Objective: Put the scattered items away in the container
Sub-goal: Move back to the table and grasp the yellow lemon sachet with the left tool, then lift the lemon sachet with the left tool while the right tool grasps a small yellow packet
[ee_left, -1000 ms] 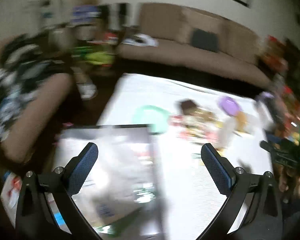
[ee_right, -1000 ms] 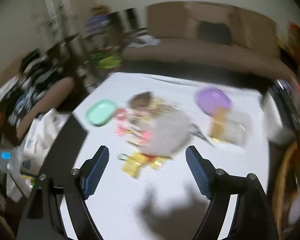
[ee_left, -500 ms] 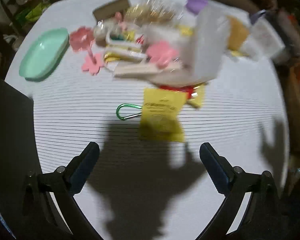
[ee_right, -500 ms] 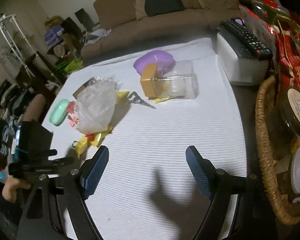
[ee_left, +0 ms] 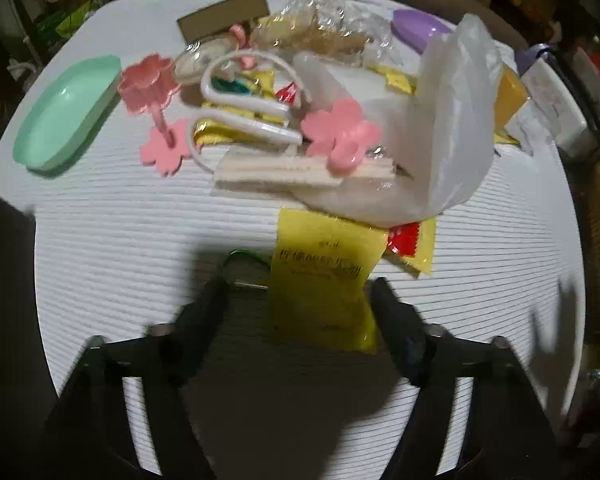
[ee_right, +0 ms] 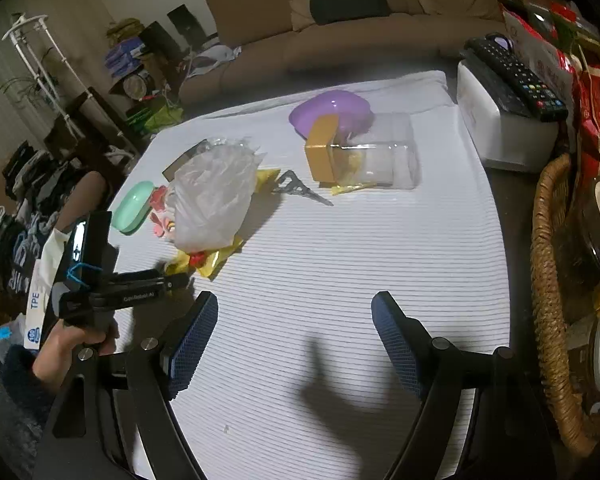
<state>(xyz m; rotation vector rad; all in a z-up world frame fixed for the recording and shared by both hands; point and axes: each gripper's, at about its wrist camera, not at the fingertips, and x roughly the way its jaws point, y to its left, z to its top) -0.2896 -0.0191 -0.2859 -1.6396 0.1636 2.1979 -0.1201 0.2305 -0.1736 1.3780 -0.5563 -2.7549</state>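
Observation:
A heap of small items lies on the white ribbed cloth [ee_left: 120,232]: a yellow sachet [ee_left: 324,280], a green carabiner [ee_left: 240,264], pink flower pieces [ee_left: 340,136], a white loop [ee_left: 244,96] and a crumpled plastic bag [ee_left: 448,128]. My left gripper [ee_left: 296,304] is open, its fingers on either side of the sachet and carabiner, low over the cloth. A clear container with a yellow lid [ee_right: 360,152] lies on its side. My right gripper [ee_right: 296,332] is open and empty over bare cloth; the left gripper [ee_right: 172,280] shows there too.
A mint dish [ee_left: 64,112] lies at the left, a purple dish [ee_right: 332,112] behind the container, scissors [ee_right: 300,188] beside it. A white box with a remote [ee_right: 508,120] and a wicker basket [ee_right: 548,280] stand at the right. A sofa is behind.
My left gripper has swung down from looking across the room and closed in low on the yellow sachet. My right gripper has pulled back toward the near right part of the cloth.

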